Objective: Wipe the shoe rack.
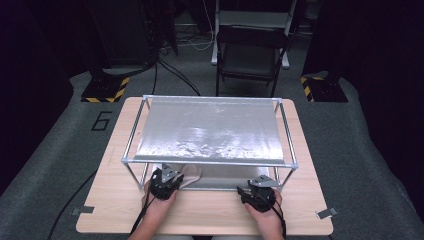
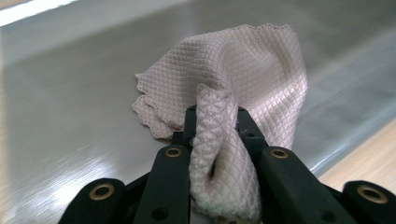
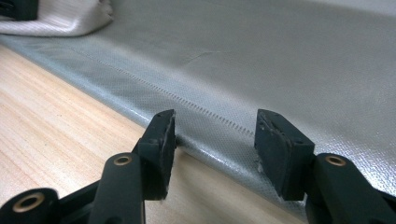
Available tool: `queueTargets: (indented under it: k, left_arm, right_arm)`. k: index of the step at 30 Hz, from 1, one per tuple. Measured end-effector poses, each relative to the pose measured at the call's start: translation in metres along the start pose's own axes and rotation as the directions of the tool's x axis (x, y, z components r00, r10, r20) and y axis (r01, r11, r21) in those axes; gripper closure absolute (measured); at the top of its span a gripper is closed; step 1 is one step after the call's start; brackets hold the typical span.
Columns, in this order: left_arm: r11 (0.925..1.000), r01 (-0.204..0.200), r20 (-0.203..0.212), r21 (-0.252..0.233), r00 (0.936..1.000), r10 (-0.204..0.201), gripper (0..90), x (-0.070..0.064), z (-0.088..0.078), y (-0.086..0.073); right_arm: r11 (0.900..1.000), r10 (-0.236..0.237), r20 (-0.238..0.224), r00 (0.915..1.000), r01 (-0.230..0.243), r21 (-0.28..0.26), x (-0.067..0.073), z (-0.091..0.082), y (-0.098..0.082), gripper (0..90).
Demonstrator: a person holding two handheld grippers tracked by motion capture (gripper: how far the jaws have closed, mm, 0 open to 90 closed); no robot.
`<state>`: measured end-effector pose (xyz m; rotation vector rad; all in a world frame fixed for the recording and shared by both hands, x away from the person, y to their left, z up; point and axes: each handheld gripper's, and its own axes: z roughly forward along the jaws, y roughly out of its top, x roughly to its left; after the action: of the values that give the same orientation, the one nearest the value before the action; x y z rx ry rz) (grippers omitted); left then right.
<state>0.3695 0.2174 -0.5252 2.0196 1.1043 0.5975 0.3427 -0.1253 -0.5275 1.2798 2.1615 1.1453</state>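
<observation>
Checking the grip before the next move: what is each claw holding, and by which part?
The left claw pinches a bunched fold of the pale quilted cloth. The right claw stands open above the silver sheet's edge, holding nothing.

black two-jaw tool [image 2: 217, 126] with brass-ringed screw holes, grey three-cornered top plate, trailing black cable

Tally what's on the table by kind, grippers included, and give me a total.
Cloth: 1
Silver sheet: 1
Metal frame: 1
Grippers: 2, the left gripper shut on the cloth, the right gripper open over the sheet's edge
Total: 5
</observation>
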Motion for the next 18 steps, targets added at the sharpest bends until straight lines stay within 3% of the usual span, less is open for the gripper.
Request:
queueTargets:
  k: [1, 4, 6, 9, 10, 12, 14, 15, 18]
  left_arm:
    - [0.9996, -0.029, -0.003, 0.001, 0.9996, 0.029, 78.8, 0.006, -0.002, -0.001]
    - [0.9998, 0.019, -0.047, -0.007, 0.9987, -0.02, 78.8, 0.017, -0.011, -0.009]
    - [0.9997, 0.008, -0.078, 0.023, 0.9969, -0.006, 78.8, 0.028, -0.02, -0.013]
    - [0.9998, 0.019, -0.111, 0.012, 0.9937, -0.017, 78.8, 0.038, -0.026, -0.018]
    - [0.999, 0.045, -0.098, 0.003, 0.9942, -0.044, 78.8, 0.04, -0.026, -0.019]
    - [0.9999, 0.004, -0.124, 0.01, 0.9922, -0.003, 78.8, 0.043, -0.029, -0.019]
    - [0.9998, 0.021, -0.124, 0.002, 0.9921, -0.021, 78.9, 0.04, -0.028, -0.019]
    - [0.9989, 0.047, -0.101, -0.001, 0.9938, -0.047, 78.8, 0.039, -0.026, -0.019]
    - [0.9996, 0.025, -0.102, 0.012, 0.9944, -0.024, 78.8, 0.034, -0.024, -0.016]
  right_arm:
    - [1.0, 0.007, 0.0, 1.0, -0.007, 0.002, 0.001, 0.0, 0.0, 48.2]
    - [1.0, 0.009, 0.0, 1.0, -0.009, 0.002, 0.001, 0.0, 0.0, 48.2]
    - [1.0, 0.005, 0.0, 1.0, -0.005, 0.0, 0.0, 0.0, 0.0, 48.2]
    - [1.0, 0.002, 0.0, 1.0, -0.002, 0.0, 0.0, 0.0, 0.0, 48.2]
    - [1.0, 0.007, 0.0, 1.0, -0.007, 0.001, 0.0, 0.0, 0.0, 48.2]
    - [1.0, 0.006, 0.0, 1.0, -0.006, 0.001, 0.0, 0.0, 0.0, 48.2]
    - [1.0, 0.009, 0.0, 1.0, -0.009, 0.002, 0.001, 0.0, 0.0, 48.2]
    - [1.0, 0.01, 0.0, 1.0, -0.01, 0.002, 0.001, 0.0, 0.0, 48.2]
    - [1.0, 0.009, 0.0, 1.0, -0.009, 0.002, 0.001, 0.0, 0.0, 48.2]
